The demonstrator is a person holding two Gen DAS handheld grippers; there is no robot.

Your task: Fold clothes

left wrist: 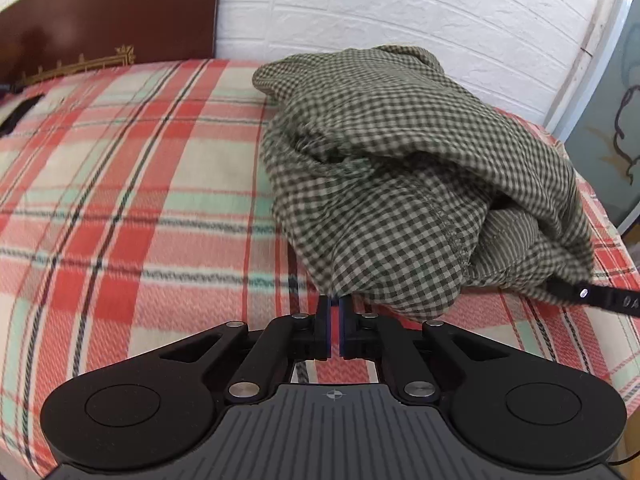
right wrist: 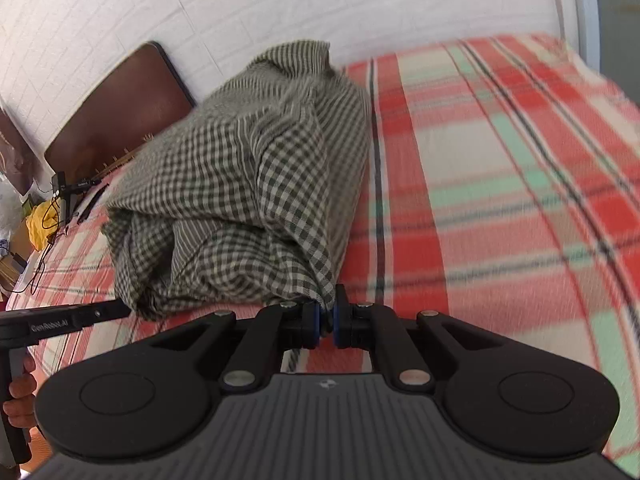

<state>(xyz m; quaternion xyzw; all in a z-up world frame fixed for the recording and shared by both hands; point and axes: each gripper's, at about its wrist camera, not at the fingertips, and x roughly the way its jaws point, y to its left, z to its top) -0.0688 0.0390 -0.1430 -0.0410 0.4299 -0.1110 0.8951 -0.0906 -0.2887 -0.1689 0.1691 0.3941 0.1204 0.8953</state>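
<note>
A green and cream checked garment point(left wrist: 400, 168) lies bunched in a loose heap on the red plaid blanket point(left wrist: 120, 184) of a bed. My left gripper point(left wrist: 335, 306) is shut on the garment's near lower edge, with cloth draped over its tips. In the right wrist view the same garment point(right wrist: 240, 180) rises in front of my right gripper point(right wrist: 327, 314), which is shut on a fold at its near corner. The left gripper point(right wrist: 120, 312) enters that view from the left, its tips buried in the cloth, and a hand point(right wrist: 18, 396) holds its handle.
A dark brown headboard point(left wrist: 100, 12) stands against the white brick wall point(left wrist: 400, 12) behind the bed. Black cables, a small device and a yellow item point(right wrist: 40, 220) sit by the bed's far corner. Bare plaid blanket point(right wrist: 500, 200) stretches to the right of the garment.
</note>
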